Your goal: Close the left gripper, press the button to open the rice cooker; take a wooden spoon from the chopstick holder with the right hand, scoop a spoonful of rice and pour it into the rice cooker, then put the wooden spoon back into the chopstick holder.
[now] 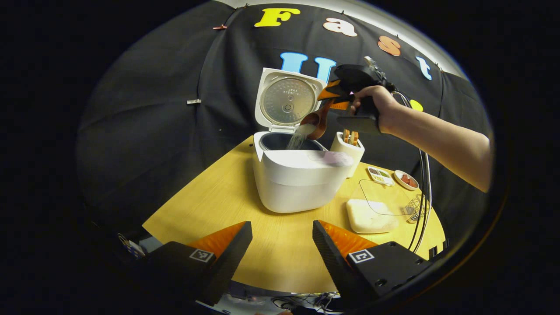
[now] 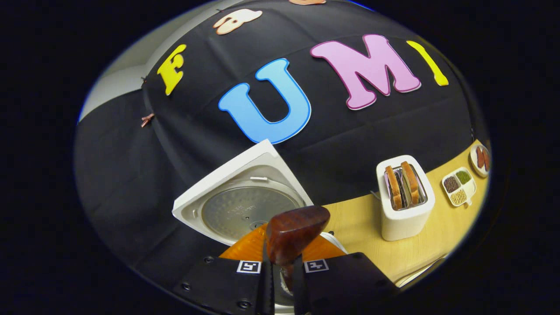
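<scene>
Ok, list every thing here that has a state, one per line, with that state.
Rice cooker: open, lid raised upright.
Spoon: tilted over the cooker, rice pouring into the pot.
Right claw: shut on the spoon handle.
Left claw: open, holding nothing, hanging above the table.
Toaster: upright, bread slices in its slots.
Rice container: on the table, filled with rice.
</scene>
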A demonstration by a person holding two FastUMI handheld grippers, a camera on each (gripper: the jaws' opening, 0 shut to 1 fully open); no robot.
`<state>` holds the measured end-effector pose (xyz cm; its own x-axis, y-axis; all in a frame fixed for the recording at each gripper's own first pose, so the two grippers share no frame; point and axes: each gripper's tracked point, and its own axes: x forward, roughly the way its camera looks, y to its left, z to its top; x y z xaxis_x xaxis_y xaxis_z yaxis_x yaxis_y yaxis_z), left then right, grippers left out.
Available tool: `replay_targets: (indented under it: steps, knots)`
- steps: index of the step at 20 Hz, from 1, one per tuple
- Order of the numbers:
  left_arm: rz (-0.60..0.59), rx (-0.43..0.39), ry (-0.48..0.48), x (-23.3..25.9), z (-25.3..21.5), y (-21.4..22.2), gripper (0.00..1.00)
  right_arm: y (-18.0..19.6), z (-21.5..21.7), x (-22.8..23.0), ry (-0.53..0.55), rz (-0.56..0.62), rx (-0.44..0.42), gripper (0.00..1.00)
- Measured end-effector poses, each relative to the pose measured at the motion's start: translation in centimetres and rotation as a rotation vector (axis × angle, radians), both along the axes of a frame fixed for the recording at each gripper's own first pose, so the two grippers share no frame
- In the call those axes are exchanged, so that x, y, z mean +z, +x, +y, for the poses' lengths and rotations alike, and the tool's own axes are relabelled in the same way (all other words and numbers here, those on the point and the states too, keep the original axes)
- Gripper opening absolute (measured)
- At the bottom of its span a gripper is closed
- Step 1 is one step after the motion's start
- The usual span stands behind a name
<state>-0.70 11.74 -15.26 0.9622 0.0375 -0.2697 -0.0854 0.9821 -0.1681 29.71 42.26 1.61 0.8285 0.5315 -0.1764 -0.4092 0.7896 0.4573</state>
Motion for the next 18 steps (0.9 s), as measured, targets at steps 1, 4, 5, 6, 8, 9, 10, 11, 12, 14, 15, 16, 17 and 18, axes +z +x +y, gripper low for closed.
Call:
replay_targets:
  steps: [1,4,5,6,8,9,10,11,12,14,15,16,17,18]
  knots:
    - [-0.001,-0.001,-0.007,0.0,0.1,0.2,0.96,0.2,0.6,-0.4,-0.038,-0.023,0.012,0.20]
    - [0.006,0.007,-0.039,-0.2,0.1,0.6,0.96,0.7,1.5,-1.4,-0.159,-0.093,0.026,0.21]
    - [0.010,0.001,-0.045,-0.4,-0.2,0.7,0.96,0.7,1.9,-1.6,-0.193,-0.116,0.033,0.21]
    - [0.013,-0.004,-0.046,-0.5,-0.4,0.9,0.96,0.7,2.3,-1.8,-0.219,-0.138,0.043,0.21]
    - [0.013,-0.014,-0.039,-0.6,-0.8,1.0,0.96,0.7,2.8,-2.3,-0.260,-0.159,0.062,0.17]
    - [0.013,-0.019,-0.034,-0.7,-0.9,0.9,0.96,0.7,3.1,-2.4,-0.274,-0.166,0.071,0.21]
    - [0.013,-0.022,-0.031,-0.6,-1.0,1.0,0.96,0.7,3.3,-2.6,-0.289,-0.180,0.080,0.21]
    - [0.012,-0.025,-0.028,-0.5,-1.1,1.2,0.96,0.7,3.3,-2.5,-0.308,-0.206,0.086,0.20]
    - [0.012,-0.028,-0.024,-0.4,-1.2,1.3,0.96,0.7,3.5,-2.5,-0.335,-0.245,0.098,0.21]
    - [0.002,-0.029,-0.016,-0.1,-1.3,1.4,0.96,0.5,3.8,-2.6,-0.408,-0.324,0.133,0.17]
    - [0.000,-0.029,-0.017,0.0,-1.5,1.5,0.96,0.2,4.2,-2.8,-0.430,-0.353,0.157,0.21]
    - [0.001,-0.031,-0.019,0.1,-1.7,1.5,0.96,-0.3,4.6,-3.3,-0.453,-0.374,0.178,0.21]
    - [0.002,-0.033,-0.018,0.1,-1.9,1.7,0.96,-0.5,4.7,-3.3,-0.473,-0.396,0.195,0.21]
    - [0.001,-0.033,-0.015,0.2,-2.1,1.8,0.96,-1.0,5.0,-3.4,-0.486,-0.418,0.217,0.21]
